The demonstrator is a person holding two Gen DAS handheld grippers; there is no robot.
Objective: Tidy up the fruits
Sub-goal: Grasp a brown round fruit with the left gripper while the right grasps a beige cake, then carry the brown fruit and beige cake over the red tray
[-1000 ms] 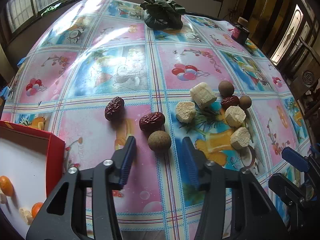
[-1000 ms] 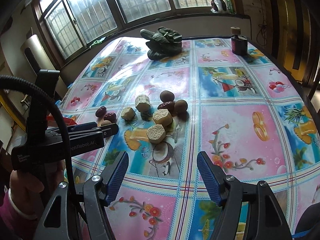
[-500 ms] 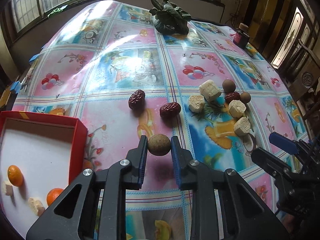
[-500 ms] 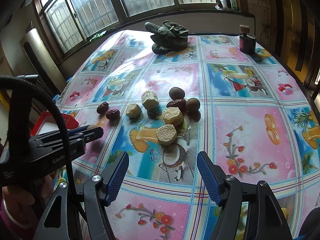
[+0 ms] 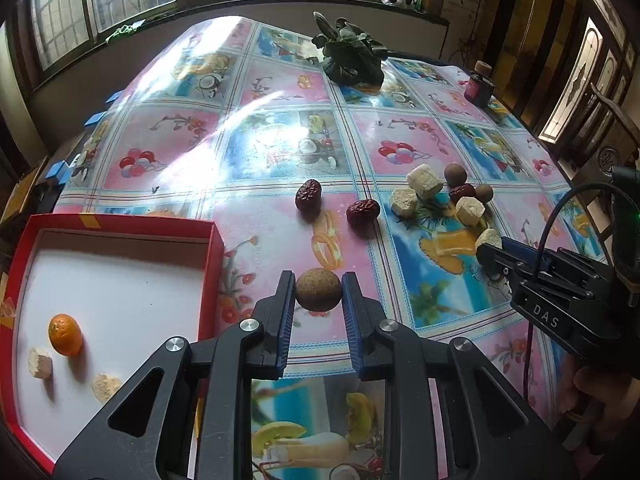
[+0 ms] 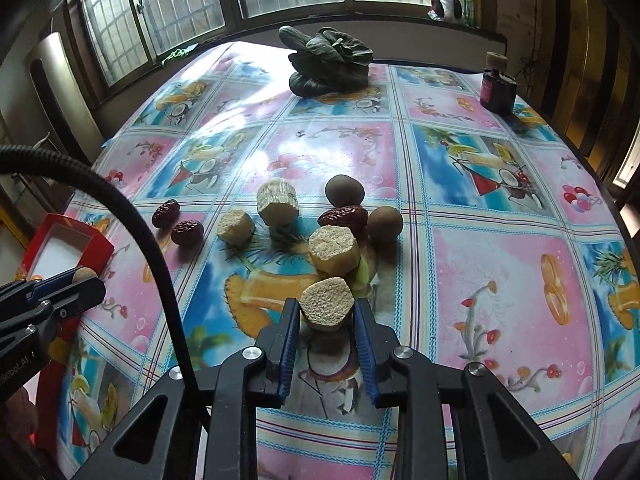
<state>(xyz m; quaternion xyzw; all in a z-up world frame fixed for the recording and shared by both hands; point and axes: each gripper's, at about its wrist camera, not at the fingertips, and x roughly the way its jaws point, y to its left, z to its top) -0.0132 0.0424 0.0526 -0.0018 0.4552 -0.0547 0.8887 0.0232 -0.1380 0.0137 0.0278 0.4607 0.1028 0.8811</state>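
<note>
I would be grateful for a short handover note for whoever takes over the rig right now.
Left gripper: shut on the round brown fruit, near the red box.
Right gripper: jaws closing around a pale chunk.
Done: an orange and two pale pieces sit in the box.
Left: dates, brown fruits and pale chunks on the tablecloth.

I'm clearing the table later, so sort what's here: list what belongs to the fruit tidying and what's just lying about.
Belongs to the job:
- red box
- brown ball fruit in left gripper
- pale chunk, right gripper closing on it
- red dates
- orange

Lying about:
- leafy greens
- dark bottle
</note>
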